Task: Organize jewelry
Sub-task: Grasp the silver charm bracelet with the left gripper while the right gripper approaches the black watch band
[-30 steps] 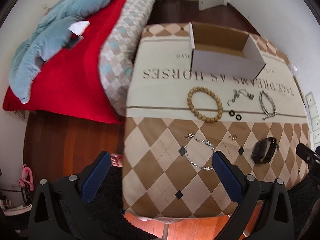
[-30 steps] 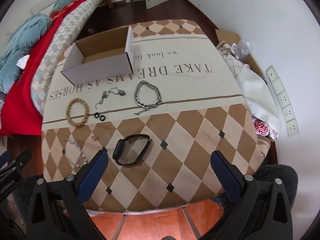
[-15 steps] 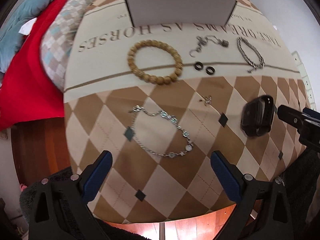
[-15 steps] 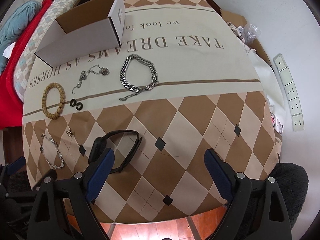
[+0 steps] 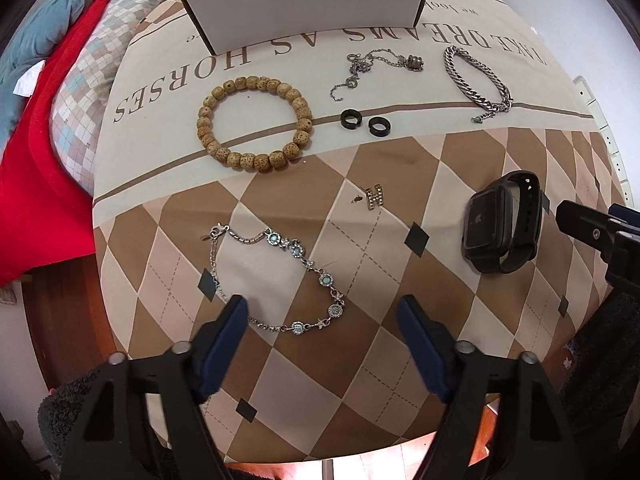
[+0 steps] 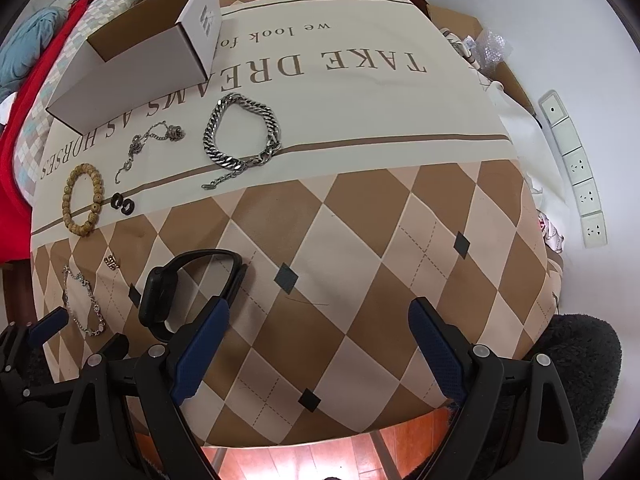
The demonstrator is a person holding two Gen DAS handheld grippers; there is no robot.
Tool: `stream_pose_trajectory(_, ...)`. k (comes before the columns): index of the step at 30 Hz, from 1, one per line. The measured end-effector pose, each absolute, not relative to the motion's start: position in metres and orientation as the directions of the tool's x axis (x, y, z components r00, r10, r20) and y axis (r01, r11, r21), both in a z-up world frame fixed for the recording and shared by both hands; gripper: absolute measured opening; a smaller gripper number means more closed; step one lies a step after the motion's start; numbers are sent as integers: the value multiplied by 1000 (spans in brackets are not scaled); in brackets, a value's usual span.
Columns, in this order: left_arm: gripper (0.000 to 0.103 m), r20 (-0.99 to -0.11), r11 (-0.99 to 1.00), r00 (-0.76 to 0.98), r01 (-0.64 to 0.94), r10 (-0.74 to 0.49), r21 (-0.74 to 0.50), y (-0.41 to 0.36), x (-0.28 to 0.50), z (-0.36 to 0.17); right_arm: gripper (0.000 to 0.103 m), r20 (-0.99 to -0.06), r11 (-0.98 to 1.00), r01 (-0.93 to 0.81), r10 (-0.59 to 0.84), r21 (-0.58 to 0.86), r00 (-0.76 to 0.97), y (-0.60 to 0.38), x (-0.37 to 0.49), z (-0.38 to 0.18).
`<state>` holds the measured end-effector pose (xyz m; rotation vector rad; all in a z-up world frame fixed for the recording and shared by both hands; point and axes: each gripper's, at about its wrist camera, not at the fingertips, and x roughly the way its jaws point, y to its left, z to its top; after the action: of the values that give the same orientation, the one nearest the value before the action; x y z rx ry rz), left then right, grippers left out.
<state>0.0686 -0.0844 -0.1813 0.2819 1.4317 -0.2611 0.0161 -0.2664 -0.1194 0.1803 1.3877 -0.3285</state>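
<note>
Directly beneath the left hand-held gripper (image 5: pixel 322 312) lay a thin silver bracelet with pale blue stones (image 5: pixel 298 254) on the diamond-patterned cloth of the surface (image 5: pixel 400 160). Its jaws had just been closing but stood apart, clenched on nothing, with the near stretch of the chain between them; the left pad overlapped one end of that stretch, though contact could not be told. Ahead of this hand-held gripper and slightly right sat a small gold H-shaped charm (image 5: pixel 375 196), and farther right a black smartwatch (image 5: pixel 500 228). Beyond these, in a row, lay a wooden bead bracelet (image 5: pixel 253 120), two black rings (image 5: pixel 363 120), a fine silver chain with a charm (image 5: pixel 368 68) and a heavy silver curb-link bracelet (image 5: pixel 476 78). Farthest ahead stood an open white cardboard box (image 5: pixel 308 12).

Over the near edge of the surface, the right hand-held gripper (image 6: pixel 320 312) hung with jaws spread wide and released, only bare cloth between them. The smartwatch (image 6: pixel 160 300) lay just outside its left finger, the strap end partly hidden behind that finger. The curb-link bracelet (image 6: pixel 240 136) lay well ahead, and the box (image 6: pixel 140 76) stood ahead to the left.
</note>
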Motion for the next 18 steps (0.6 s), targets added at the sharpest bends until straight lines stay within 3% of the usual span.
stream_pose_trajectory(2, 69, -992, 938, 123, 345, -2, 41, -82, 67, -181, 92, -981, 940, 334, -122, -66, 148, -266, 16, -119)
stream_pose_trajectory(5, 52, -991, 941, 129, 338, -18, 27, -76, 70, -181, 92, -981, 940, 334, -123, -67, 152, -269, 16, -118)
stream_pose_trajectory(7, 35, -991, 940, 132, 339, -28, 19, -73, 73, -181, 92, -980, 941, 330, -126, -69, 156, -267, 16, -115)
stream_pose_trajectory(13, 8, -990, 945, 133, 327, -48, -2, -58, 78, -179, 93, -976, 943, 327, -123, -58, 181, -257, 15, -102)
stream_pose_trajectory(18, 2, -990, 955, 120, 294, -73, -35, -38, 80, -178, 93, -972, 939, 341, -123, -48, 202, -258, 12, -93)
